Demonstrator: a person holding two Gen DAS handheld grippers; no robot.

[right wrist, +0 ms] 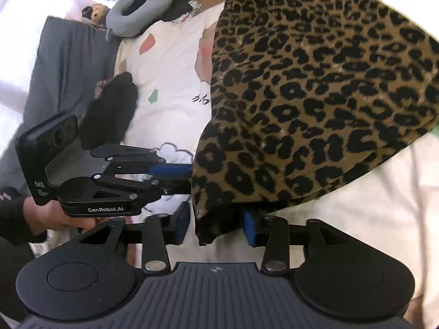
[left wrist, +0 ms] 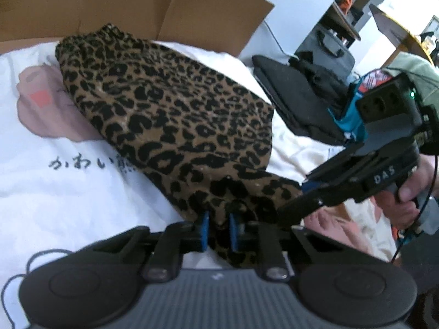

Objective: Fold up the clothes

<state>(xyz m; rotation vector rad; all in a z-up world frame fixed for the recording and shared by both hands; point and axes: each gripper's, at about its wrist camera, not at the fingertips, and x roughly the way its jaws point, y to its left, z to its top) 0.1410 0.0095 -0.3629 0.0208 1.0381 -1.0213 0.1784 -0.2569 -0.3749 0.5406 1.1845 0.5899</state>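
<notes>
A leopard-print garment (left wrist: 175,115) lies folded on a white printed bedsheet (left wrist: 68,186). My left gripper (left wrist: 219,233) is shut on its near edge, the cloth pinched between the blue pads (left wrist: 204,230). In the right wrist view the same garment (right wrist: 315,96) fills the upper right. My right gripper (right wrist: 216,227) has its blue pads (right wrist: 182,224) wide apart around a hanging corner of the garment, and they do not pinch it. The right gripper also shows in the left wrist view (left wrist: 290,211), its fingers reaching under the garment's edge. The left gripper shows in the right wrist view (right wrist: 189,178).
A cardboard box (left wrist: 192,8) stands behind the garment. A stack of dark folded clothes (left wrist: 296,98) lies at the right. A grey neck pillow (right wrist: 137,11), a grey cloth (right wrist: 68,63) and a black sock (right wrist: 109,109) lie at the left.
</notes>
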